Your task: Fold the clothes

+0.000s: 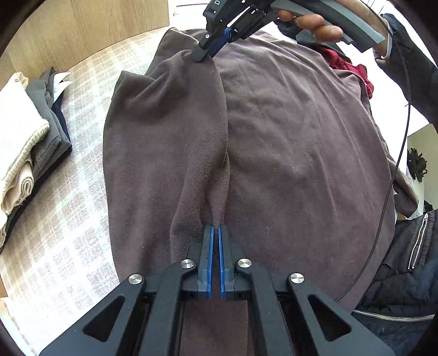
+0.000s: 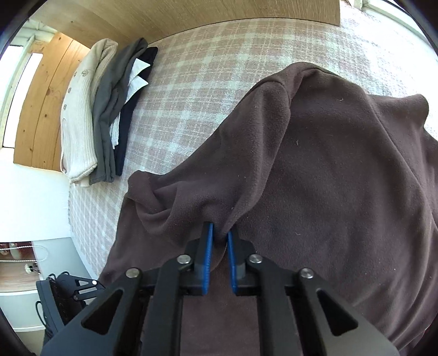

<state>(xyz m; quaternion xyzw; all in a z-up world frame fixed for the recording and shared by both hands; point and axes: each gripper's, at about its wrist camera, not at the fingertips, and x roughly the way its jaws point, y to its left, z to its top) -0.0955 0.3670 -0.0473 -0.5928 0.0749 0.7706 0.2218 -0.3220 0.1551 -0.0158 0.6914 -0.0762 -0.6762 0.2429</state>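
Note:
A brown fleece garment [image 1: 287, 131] lies spread over a checked bedcover [image 1: 71, 219]. My left gripper [image 1: 216, 228] is shut on a raised fold of the fleece near the bottom of the left wrist view. That fold runs as a ridge up to my right gripper [image 1: 204, 53], held by a hand at the top, which pinches the far end. In the right wrist view the right gripper [image 2: 219, 232] is shut on a bunched edge of the brown fleece [image 2: 342, 164], lifted off the cover.
A stack of folded clothes [image 2: 104, 115], cream knit, grey and navy, lies at the left beside a wooden headboard [image 2: 191, 16]. A dark red garment [image 1: 347, 68] shows past the fleece. A dark zipped jacket [image 1: 405, 273] and a cable [image 1: 394, 164] are at the right.

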